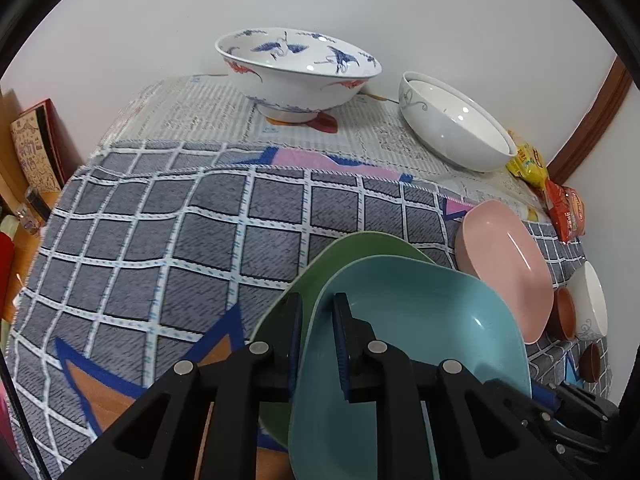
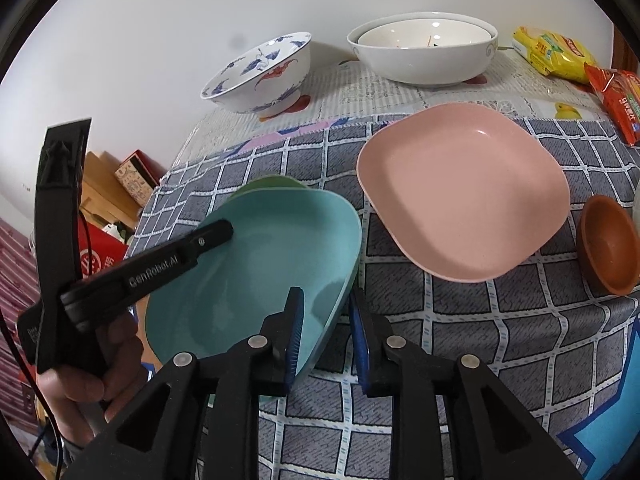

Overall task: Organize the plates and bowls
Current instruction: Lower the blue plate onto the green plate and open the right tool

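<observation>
My left gripper (image 1: 317,308) is shut on the rims of a teal plate (image 1: 420,340) stacked in a green plate (image 1: 320,276), held above the checked cloth. In the right wrist view the teal plate (image 2: 260,276) is tilted, with the green plate (image 2: 268,184) under it and the left gripper (image 2: 216,232) on its far rim. My right gripper (image 2: 326,304) straddles the teal plate's near rim, jaws a little apart. A pink plate (image 1: 508,268) (image 2: 464,196) lies to the right. A blue-crane bowl (image 1: 298,70) (image 2: 260,76) and nested white bowls (image 1: 456,124) (image 2: 422,48) stand at the back.
Small brown bowls (image 2: 610,244) (image 1: 564,316) and a white bowl (image 1: 594,304) sit at the right edge. Yellow (image 2: 552,54) and red (image 2: 618,96) snack packets lie at the back right. Boxes (image 1: 38,144) stand off the table's left. A wall is behind.
</observation>
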Demonstrator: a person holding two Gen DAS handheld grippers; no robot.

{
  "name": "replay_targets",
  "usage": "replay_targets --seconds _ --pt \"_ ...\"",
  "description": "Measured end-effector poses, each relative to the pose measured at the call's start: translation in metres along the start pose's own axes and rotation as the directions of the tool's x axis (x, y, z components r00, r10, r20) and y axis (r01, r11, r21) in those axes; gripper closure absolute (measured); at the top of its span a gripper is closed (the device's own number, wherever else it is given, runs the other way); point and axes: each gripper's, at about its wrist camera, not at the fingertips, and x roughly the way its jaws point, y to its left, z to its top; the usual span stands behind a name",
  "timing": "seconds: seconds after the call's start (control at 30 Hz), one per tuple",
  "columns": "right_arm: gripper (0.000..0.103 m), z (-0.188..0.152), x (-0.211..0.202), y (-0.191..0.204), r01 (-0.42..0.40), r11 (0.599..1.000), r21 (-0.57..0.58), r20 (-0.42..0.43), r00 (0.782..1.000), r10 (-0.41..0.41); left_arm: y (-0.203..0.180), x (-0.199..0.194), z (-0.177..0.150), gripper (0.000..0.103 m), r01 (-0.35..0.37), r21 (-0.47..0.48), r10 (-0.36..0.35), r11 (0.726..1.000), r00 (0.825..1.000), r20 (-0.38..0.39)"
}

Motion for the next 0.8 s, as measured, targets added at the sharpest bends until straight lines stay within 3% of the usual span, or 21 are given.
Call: replay_targets --seconds 0.47,0.6,0.8 --pt "0.072 -0.014 -0.017 0.011 -0.034 0.999 -0.038 0.001 0.999 0.034 0.009 -0.021 -0.005 0.087 0.001 -0.009 -0.001 1.0 0.999 0.036" --pt "0.072 -0.017 -0.023 0.012 -0.047 0.998 -0.047 -0.002 0.999 0.047 0.004 -0.024 -0.005 0.068 -0.024 -0.003 0.024 1.0 0.999 0.036" --pt "0.072 -0.025 -0.035 0.014 -0.074 0.994 -0.075 -0.009 0.997 0.073 0.002 -0.037 -0.009 0.06 -0.031 -0.005 0.032 0.999 0.998 0.062"
